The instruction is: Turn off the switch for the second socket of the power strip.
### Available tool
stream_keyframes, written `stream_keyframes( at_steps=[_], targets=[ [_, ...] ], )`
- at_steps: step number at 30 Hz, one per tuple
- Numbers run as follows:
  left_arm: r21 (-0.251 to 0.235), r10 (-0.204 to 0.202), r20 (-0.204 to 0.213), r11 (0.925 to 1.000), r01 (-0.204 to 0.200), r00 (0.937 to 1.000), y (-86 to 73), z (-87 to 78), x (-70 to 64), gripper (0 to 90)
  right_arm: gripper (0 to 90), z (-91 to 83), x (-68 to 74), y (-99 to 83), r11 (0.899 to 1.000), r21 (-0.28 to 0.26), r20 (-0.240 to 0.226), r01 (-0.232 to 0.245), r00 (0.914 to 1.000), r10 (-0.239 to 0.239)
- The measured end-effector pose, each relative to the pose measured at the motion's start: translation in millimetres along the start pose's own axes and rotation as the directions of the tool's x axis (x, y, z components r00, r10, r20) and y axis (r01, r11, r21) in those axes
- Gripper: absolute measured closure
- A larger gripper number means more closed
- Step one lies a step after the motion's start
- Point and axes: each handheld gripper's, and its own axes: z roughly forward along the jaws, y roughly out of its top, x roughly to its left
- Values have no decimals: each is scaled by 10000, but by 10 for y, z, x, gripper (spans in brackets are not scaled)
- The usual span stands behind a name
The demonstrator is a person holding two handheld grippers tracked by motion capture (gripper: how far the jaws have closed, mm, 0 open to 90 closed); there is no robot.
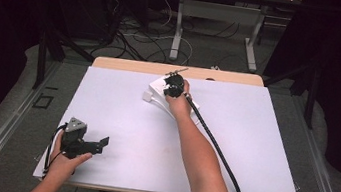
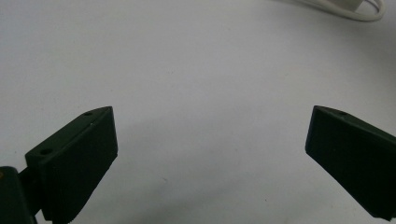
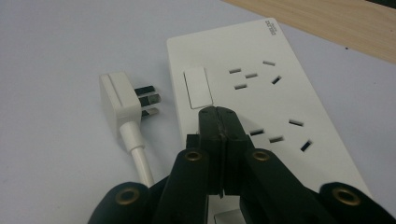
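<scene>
A white power strip (image 3: 261,107) lies on the white board, with a rocker switch (image 3: 198,87) and several socket slots on its face. Its white three-pin plug (image 3: 122,101) rests just left of it, pins toward the strip, the cord (image 3: 141,163) running back toward me. My right gripper (image 3: 218,113) is shut with nothing between its jaws, tips just above the strip below the switch. From above, the right gripper (image 1: 174,85) sits over the strip (image 1: 155,93) near the board's far edge. My left gripper (image 1: 101,143) is open over bare board at the front left; its fingers (image 2: 79,154) stand wide apart.
The white board (image 1: 106,107) covers a wooden table (image 1: 127,63). A loop of white cord (image 2: 355,11) shows at the far edge of the left gripper view. The right gripper's black cable (image 1: 220,156) trails along the forearm. Floor cables and table legs (image 1: 177,31) lie beyond.
</scene>
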Motion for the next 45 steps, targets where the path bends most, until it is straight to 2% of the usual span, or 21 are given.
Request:
stream_keyframes(
  at_steps=[1,2,3,8,11,12,13,14,16,17,19,23,28,30,31,32,33,42,43,44,45],
  targets=[
    [0,-2,4,10000,2,10000,0,0,0,22,900,16,8,-2,9998,-177,-38,-123,9999,122],
    [-1,-2,6,10000,2,10000,0,0,-1,22,900,-4,0,13,9997,209,73,109,9999,-110],
    [0,1,12,10000,-1,10000,0,0,-1,22,900,17,-4,10,9998,-108,91,139,9999,-138],
    [-16,-12,18,10000,12,10000,1,-3,0,22,900,23,-2,11,9997,-139,-94,-206,9997,204],
    [-12,-13,15,10000,13,10000,1,-3,1,22,900,35,-8,5,9994,-356,13,43,10000,-43],
    [-5,-4,9,10000,4,10000,1,-3,-1,22,900,21,-3,12,9998,-105,103,152,9998,-151],
    [-18,-1,4,10000,1,10000,1,-2,-3,23,900,31,3,6,9996,-233,55,169,9998,-167],
    [16,46,3,10000,-46,10000,1,-4,-3,23,900,21,3,14,9995,2,108,306,9995,-306],
    [-90,16,-20,10000,-17,10000,-2,5,-11,25,900,43,13,-3,9996,-195,126,197,9997,-195],
    [-87,18,-19,10000,-18,10000,-2,5,-11,25,900,11,10,9,9990,298,219,323,9992,-330],
    [6,16,7,10000,-16,10000,0,0,-5,25,900,70,24,-10,9985,-530,64,157,9999,-153],
    [11,8,5,10000,-8,10000,-1,-1,3,25,900,53,24,-4,9996,-245,126,154,9998,-151],
    [-30,19,-10,10000,-19,10000,0,-7,-2,25,900,63,27,-9,9990,-432,130,93,9999,-88],
    [-12,43,-6,10000,-43,10000,-1,-6,-2,25,900,52,30,-6,9996,-264,191,88,9998,-83],
    [-19,27,-9,10000,-27,10000,-1,-4,-4,25,900,74,28,-16,9979,-641,109,36,9999,-29],
    [-20,28,-8,10000,-28,10000,-1,-4,-4,25,900,57,25,-9,9993,-357,163,64,9999,-58],
    [-4,48,-9,10000,-48,10000,0,-5,-2,25,900,55,24,-9,9994,-336,136,71,9999,-66],
    [-44,17,5,10000,-16,10000,-1,-7,-5,25,866,55,31,-13,9991,-419,92,-70,9999,74],
    [-36,21,5,10000,-21,10000,-1,-6,-5,25,863,38,39,-5,9999,-119,206,-2,9998,5],
    [-22,24,6,10000,-24,10000,-1,-5,-4,25,863,45,37,-8,9996,-243,214,175,9996,-170],
    [-19,27,4,10000,-27,10000,-1,-4,-5,25,862,53,48,-14,9988,-470,207,99,9997,-89]
  ],
)
